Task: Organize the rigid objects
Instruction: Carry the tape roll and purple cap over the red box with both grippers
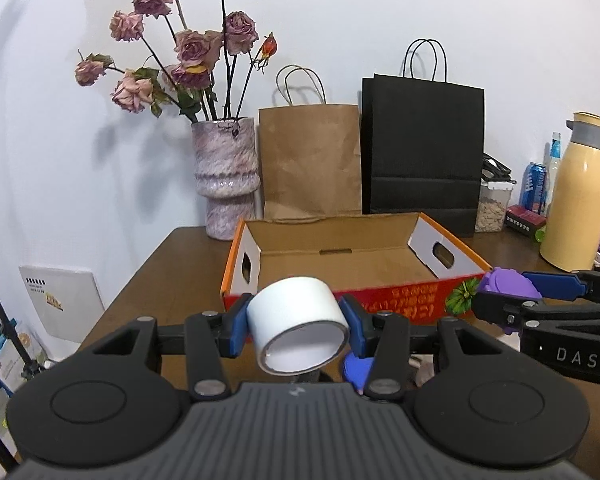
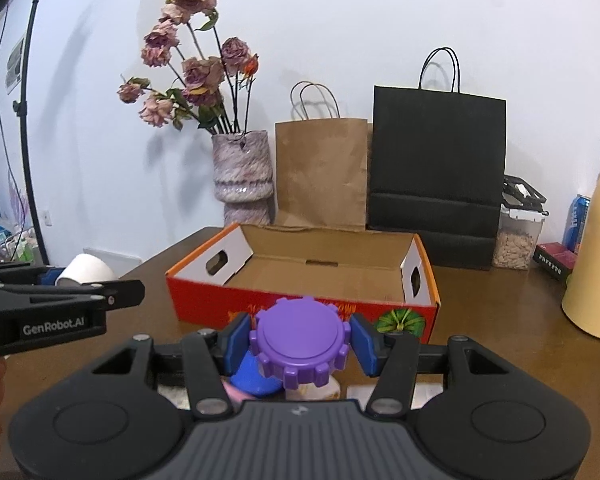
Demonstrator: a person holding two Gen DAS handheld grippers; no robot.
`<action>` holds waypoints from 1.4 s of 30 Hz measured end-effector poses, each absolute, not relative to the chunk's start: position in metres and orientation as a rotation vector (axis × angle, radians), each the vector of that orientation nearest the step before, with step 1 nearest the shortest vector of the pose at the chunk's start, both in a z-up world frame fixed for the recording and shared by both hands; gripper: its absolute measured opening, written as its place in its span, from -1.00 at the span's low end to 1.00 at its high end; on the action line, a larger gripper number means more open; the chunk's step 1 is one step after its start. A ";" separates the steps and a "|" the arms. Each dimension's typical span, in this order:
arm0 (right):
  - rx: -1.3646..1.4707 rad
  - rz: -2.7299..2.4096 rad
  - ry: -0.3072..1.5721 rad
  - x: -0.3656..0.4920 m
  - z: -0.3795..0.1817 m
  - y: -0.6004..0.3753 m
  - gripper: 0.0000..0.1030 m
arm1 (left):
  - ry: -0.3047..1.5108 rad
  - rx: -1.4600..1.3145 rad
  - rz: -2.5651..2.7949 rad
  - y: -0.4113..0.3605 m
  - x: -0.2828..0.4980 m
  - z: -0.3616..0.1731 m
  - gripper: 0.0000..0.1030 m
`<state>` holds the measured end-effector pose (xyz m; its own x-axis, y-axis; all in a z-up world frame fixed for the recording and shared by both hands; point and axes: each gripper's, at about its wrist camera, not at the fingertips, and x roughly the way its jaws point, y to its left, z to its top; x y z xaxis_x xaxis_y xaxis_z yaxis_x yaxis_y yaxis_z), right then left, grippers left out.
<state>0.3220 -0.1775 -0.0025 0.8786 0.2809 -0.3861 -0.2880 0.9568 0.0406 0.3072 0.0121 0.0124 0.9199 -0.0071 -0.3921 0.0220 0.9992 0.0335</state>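
Note:
My left gripper [image 1: 296,320] is shut on a white tape roll [image 1: 296,324] and holds it above the table, just in front of the open red cardboard box [image 1: 380,300]. My right gripper [image 2: 300,340] is shut on a purple toothed gear-shaped disc [image 2: 300,346], also just in front of the box [image 2: 204,296]. The box looks empty inside. In the left wrist view the right gripper [image 1: 500,300] with the purple disc [image 1: 506,284] is at the right. In the right wrist view the left gripper [image 2: 84,280] with the tape roll [image 2: 86,270] is at the left.
A brown table [image 2: 500,320] bears a vase of dried roses [image 1: 226,176], a brown paper bag [image 1: 312,160] and a black paper bag [image 1: 422,148] behind the box. A yellow thermos [image 1: 578,200], cans and a jar stand at right. Blue and pink items [image 2: 256,376] lie below the right gripper.

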 end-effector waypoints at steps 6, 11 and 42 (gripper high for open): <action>-0.009 0.285 0.379 0.349 0.004 -0.179 0.03 | 0.403 0.021 -0.008 0.009 0.337 0.018 -0.06; 0.004 0.277 0.361 0.372 0.009 -0.180 0.03 | 0.397 0.009 0.006 0.007 0.360 0.022 -0.06; 0.000 0.292 0.447 0.529 -0.007 -0.175 0.03 | 0.468 -0.021 0.086 0.002 0.514 0.000 -0.06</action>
